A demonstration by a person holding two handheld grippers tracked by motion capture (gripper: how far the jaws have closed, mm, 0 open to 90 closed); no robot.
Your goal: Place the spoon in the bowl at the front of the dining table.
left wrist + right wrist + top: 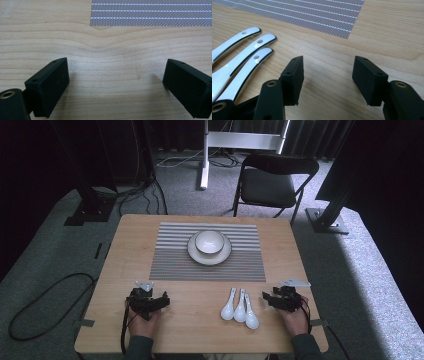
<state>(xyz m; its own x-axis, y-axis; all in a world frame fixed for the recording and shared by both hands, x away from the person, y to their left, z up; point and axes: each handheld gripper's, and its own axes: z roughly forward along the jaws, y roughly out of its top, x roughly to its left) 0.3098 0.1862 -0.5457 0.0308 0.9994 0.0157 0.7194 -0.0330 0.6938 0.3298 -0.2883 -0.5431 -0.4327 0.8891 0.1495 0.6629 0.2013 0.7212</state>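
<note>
White spoons point(240, 307) x3 lower center of tabletop point(200, 330); left gripper point(150, 301) and right gripper point(280, 299) both released, empty.

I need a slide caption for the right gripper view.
Open right gripper over the wooden table, three white spoons beside it, striped placemat beyond.

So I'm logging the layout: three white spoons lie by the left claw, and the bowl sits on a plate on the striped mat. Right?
Not quite. The three white spoons lie by the right claw, as the high view shows. The bowl does sit on the plate on the striped mat.
</note>
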